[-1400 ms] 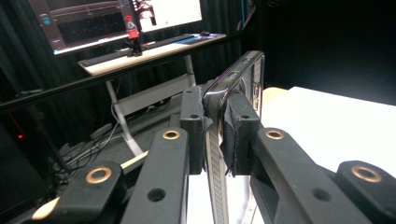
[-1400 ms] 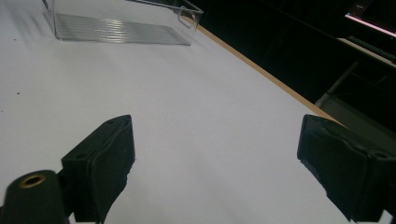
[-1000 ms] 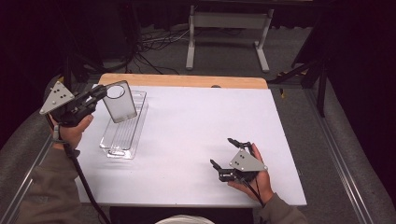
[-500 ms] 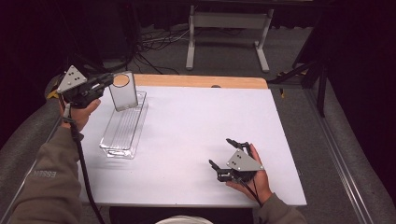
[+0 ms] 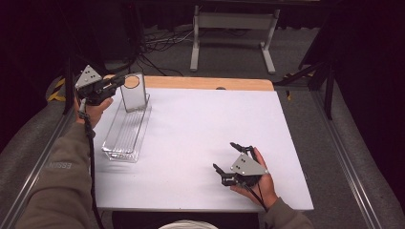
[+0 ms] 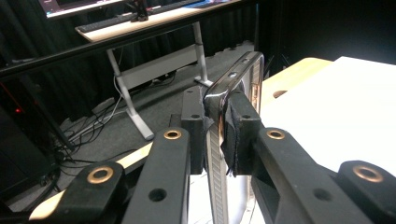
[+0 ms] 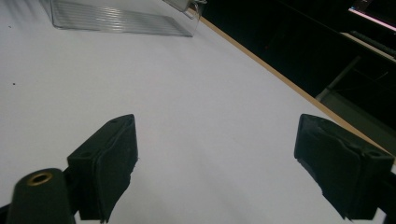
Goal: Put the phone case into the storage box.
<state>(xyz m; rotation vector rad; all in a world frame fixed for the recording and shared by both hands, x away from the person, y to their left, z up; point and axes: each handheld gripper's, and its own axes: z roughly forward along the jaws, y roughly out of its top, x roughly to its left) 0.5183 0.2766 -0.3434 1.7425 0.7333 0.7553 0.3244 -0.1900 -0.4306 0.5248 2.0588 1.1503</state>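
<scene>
- The clear lid [image 5: 133, 91], a flat see-through panel with a round hole near its top, stands on edge at the far left corner of the bench [image 5: 200, 143], its lower edge at or inside the far end of the clear tray [image 5: 125, 136]; whether the two touch I cannot tell.
- The lid's long axis runs roughly upright, tipped slightly, and its broad face looks toward the near side of the bench. In the left gripper view the rim [image 6: 233, 79] shows edge-on, running away from the camera.
- The tray lies flat along the left edge, its long axis running from the near side to the far side, ribbed floor up.
- The left gripper [image 5: 116, 84] is clamped on the lid's top edge, pads [image 6: 236, 133] pressed on either side of it.
- The right gripper [image 5: 228, 160] rests near the near right corner with its jaws spread wide and nothing between them.
- Judgement: the lid is off the tray and not yet put down; setting it in place, or laying it aside, is left.
</scene>
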